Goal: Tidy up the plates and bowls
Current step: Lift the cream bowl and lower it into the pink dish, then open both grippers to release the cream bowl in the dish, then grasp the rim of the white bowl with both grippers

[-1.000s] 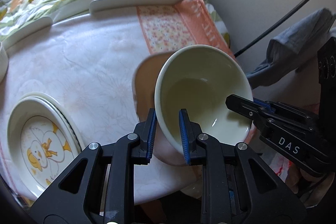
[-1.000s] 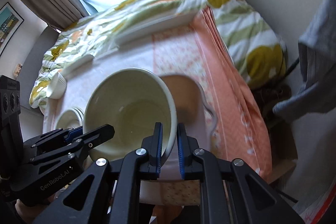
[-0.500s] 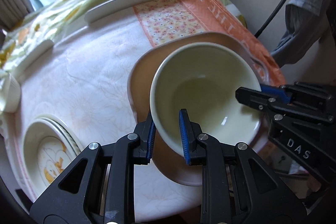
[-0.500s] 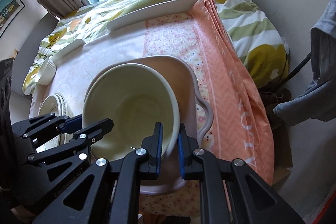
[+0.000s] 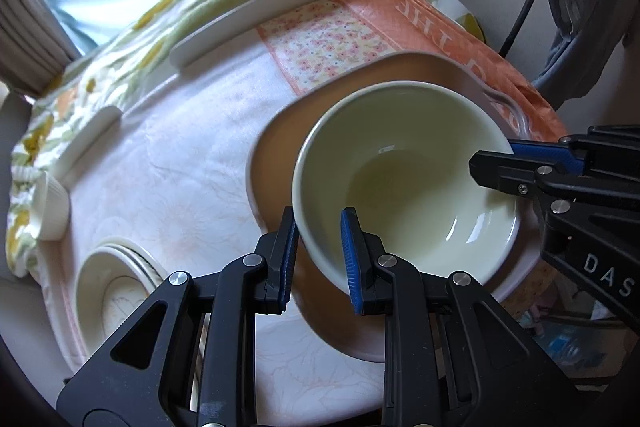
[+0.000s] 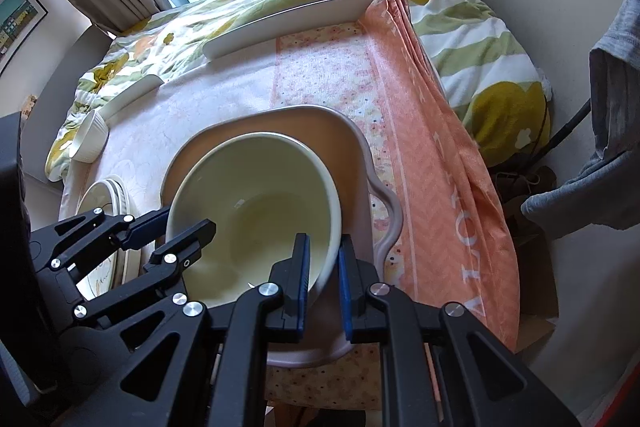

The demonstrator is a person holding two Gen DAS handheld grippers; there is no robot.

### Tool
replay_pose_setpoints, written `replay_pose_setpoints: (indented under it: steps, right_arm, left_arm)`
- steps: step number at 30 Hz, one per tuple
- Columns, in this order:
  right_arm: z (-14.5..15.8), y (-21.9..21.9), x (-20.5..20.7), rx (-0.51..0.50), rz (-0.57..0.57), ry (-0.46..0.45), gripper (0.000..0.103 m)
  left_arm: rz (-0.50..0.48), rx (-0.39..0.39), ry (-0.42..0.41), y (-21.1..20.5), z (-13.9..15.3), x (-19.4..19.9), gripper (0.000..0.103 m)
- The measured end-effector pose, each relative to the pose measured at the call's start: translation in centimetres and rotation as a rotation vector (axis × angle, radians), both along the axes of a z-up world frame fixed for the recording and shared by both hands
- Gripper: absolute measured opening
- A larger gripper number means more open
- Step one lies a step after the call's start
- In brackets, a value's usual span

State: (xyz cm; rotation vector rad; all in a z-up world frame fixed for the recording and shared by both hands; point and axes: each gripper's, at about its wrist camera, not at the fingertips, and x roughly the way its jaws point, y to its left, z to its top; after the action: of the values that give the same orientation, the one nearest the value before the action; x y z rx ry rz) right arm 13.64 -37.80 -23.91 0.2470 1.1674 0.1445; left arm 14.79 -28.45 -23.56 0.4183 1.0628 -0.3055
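Note:
Both grippers hold one cream bowl [image 5: 408, 187] by its rim, over the tan inside of a pinkish handled dish [image 5: 276, 135]. My left gripper [image 5: 319, 223] is shut on the bowl's near wall, one pad inside and one outside. In the same view my right gripper [image 5: 496, 155] pinches the rim on the right. In the right wrist view the bowl [image 6: 260, 211] lies within the dish [image 6: 360, 147], with my right gripper [image 6: 323, 243] shut on its near rim and my left gripper [image 6: 186, 221] on its left rim. Whether the bowl's base touches the dish is hidden.
A stack of patterned plates [image 5: 116, 287] lies at the table's near left, also in the right wrist view [image 6: 104, 195]. A small white ribbed cup [image 5: 48, 207] stands at the far left. Long white plates [image 5: 256, 23] line the back edge. Orange cloth [image 6: 440, 167] drapes the right side.
The bowl has come down and levelled out, from tilted above the table edge to low inside the handled dish. Both grippers kept their hold on its rim throughout.

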Motion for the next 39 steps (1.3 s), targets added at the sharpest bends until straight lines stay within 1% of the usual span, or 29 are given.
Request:
replay_pose_setpoints:
  steps: [2, 3, 5, 7, 11, 13, 15, 17, 20, 22, 23, 24, 25, 26, 27, 28, 31, 36, 37, 39]
  right_arm:
    - [0.2, -0.2, -0.1, 0.007, -0.002, -0.016, 0.012]
    - [0.4, -0.2, -0.1, -0.001, -0.003, -0.024, 0.012]
    - [0.5, -0.2, -0.1, -0.004, 0.002, -0.032, 0.012]
    - [0.6, -0.4, -0.1, 0.003, -0.005, -0.034, 0.012]
    - [1.6, -1.2, -0.5, 0.034, -0.019, -0.065, 0.012]
    - [1.8, -1.4, -0.5, 0.035, -0.014, -0.058, 0.012]
    - [2.6, -1.2, -0.6, 0.040, -0.003, -0.060, 0.012]
    - [4.1, -1.0, -0.8, 0.052, 0.016, -0.087, 0.012]
    - [6.5, -0.3, -0.4, 0.056, 0.076, -0.144, 0.012]
    - [8.0, 0.7, 0.2, 0.050, 0.125, -0.195, 0.013]
    - [8.5, 1.2, 0.4, 0.045, 0.146, -0.218, 0.023]
    - [9.1, 2.0, 0.7, 0.040, 0.172, -0.246, 0.044]
    - [9.7, 2.7, 0.9, 0.041, 0.198, -0.273, 0.060]
    - [10.3, 3.8, 1.2, 0.049, 0.230, -0.309, 0.089]
    - [10.8, 4.5, 1.4, 0.054, 0.254, -0.333, 0.101]
    - [11.3, 5.6, 1.7, 0.057, 0.286, -0.359, 0.101]
    - [13.0, 8.6, 2.9, 0.057, 0.375, -0.409, 0.101]
    - [16.2, 14.2, 5.9, 0.127, 0.516, -0.488, 0.102]
    - [17.1, 15.5, 6.4, 0.129, 0.544, -0.518, 0.102]
    - [18.7, 18.6, 7.6, 0.096, 0.601, -0.572, 0.102]
  left_arm:
    - [-0.003, 0.021, -0.038, -0.1, 0.5, -0.2, 0.019]
    - [-0.007, 0.021, -0.045, -0.1, 0.6, -0.1, 0.019]
    - [-0.004, -0.004, -0.020, 0.0, 0.7, 0.1, 0.019]
    - [-0.002, -0.005, -0.015, 0.1, 0.7, 0.1, 0.019]
    - [0.012, -0.053, -0.011, 0.7, 1.7, 0.0, 0.019]
    - [0.025, -0.079, -0.007, 1.1, 2.5, 0.0, 0.019]
    - [0.039, -0.116, -0.015, 1.6, 3.9, -0.1, 0.019]
    - [0.071, -0.165, -0.030, 2.9, 5.9, -0.1, 0.019]
    - [0.153, -0.256, -0.056, 6.0, 9.2, 0.0, 0.020]
    - [0.211, -0.300, -0.075, 8.1, 10.8, 0.0, 0.021]
    - [0.254, -0.313, -0.089, 9.4, 11.5, -0.1, 0.031]
    - [0.302, -0.327, -0.106, 10.8, 12.3, -0.3, 0.065]
    - [0.346, -0.344, -0.128, 12.2, 12.9, -0.5, 0.087]
    - [0.397, -0.375, -0.174, 13.9, 13.7, -1.2, 0.102]
    - [0.436, -0.398, -0.202, 15.3, 14.2, -1.7, 0.103]
    - [0.466, -0.406, -0.210, 16.4, 14.3, -1.9, 0.103]
    - [0.567, -0.396, -0.228, 20.1, 14.7, -2.5, 0.103]
    - [0.730, -0.433, -0.273, 27.8, 15.3, -3.3, 0.103]
    - [0.751, -0.439, -0.280, 29.0, 15.5, -3.2, 0.103]
    - [0.809, -0.452, -0.295, 32.4, 15.8, -3.3, 0.103]
